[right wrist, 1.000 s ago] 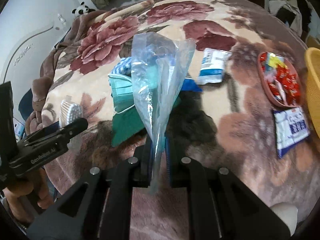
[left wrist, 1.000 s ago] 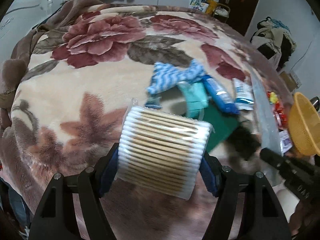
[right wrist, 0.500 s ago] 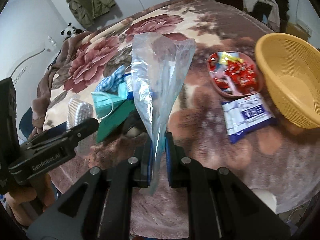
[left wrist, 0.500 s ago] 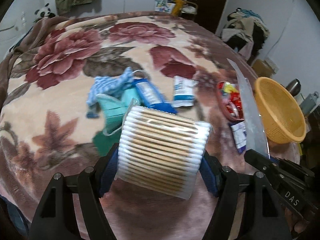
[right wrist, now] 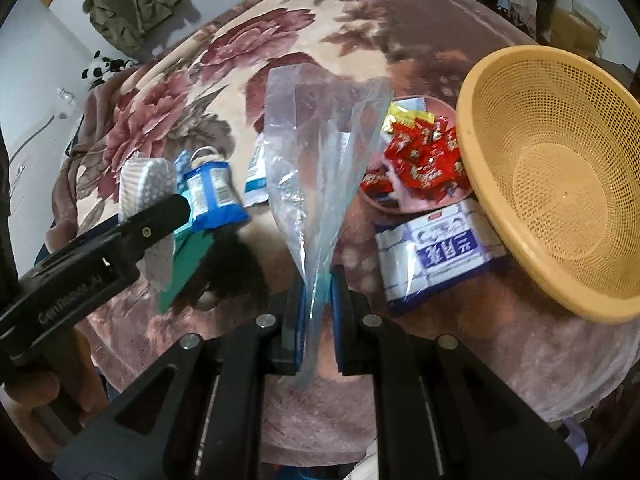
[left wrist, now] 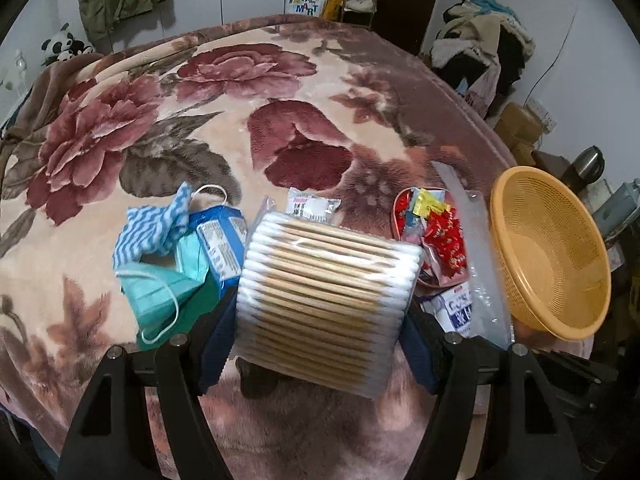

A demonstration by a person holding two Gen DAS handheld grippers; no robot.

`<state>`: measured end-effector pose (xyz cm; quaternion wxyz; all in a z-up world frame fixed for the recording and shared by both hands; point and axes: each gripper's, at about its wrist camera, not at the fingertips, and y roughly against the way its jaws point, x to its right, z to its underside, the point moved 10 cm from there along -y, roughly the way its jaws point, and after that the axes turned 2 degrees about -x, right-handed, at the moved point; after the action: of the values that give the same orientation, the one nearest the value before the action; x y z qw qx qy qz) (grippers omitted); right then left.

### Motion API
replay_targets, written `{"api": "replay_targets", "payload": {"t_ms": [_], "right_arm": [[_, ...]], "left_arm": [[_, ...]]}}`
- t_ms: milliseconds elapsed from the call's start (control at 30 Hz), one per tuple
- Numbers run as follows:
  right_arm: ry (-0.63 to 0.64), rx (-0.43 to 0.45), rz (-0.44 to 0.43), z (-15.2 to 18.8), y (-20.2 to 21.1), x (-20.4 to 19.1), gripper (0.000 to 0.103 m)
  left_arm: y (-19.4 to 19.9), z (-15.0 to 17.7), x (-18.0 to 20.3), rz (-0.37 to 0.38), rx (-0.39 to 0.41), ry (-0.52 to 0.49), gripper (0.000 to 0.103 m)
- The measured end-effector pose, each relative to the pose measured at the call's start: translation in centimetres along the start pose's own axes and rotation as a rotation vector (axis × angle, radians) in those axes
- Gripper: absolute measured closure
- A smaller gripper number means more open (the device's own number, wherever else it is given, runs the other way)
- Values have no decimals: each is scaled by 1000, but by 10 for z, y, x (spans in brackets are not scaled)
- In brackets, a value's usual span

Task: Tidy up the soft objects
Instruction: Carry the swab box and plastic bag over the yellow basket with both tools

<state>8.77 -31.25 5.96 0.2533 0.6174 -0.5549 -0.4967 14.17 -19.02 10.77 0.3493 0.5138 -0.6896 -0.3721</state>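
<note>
Clear plastic wraps the pack of cotton swabs (left wrist: 326, 304), which is clamped across its ends between the jaws of the left gripper (left wrist: 320, 320) and held above the desk, left of the yellow basket (left wrist: 552, 256). A thin plastic bag (right wrist: 320, 184) is pinched upright by the right gripper (right wrist: 316, 312), jaws together on its lower edge, likely so the swabs can be slipped inside. Just left of the basket lie a tissue pack (right wrist: 436, 252) with unreadable blue characters and a candy dish (right wrist: 416, 168). "GenRobot.AI" is partly legible on the left gripper's body
</note>
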Motion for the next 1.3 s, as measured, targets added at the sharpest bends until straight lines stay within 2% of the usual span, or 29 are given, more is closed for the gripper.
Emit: {"api": "replay_targets", "payload": {"t_ms": [233, 533, 1300], "right_arm": [[11, 47, 34, -22, 15, 15, 91], [11, 82, 86, -41, 34, 39, 91], [-165, 92, 216, -51, 69, 160, 91]], "left_arm": [[-15, -18, 12, -2, -23, -18, 28], [-29, -36, 55, 52, -42, -59, 28], [-43, -47, 221, 244, -78, -232, 28]]}}
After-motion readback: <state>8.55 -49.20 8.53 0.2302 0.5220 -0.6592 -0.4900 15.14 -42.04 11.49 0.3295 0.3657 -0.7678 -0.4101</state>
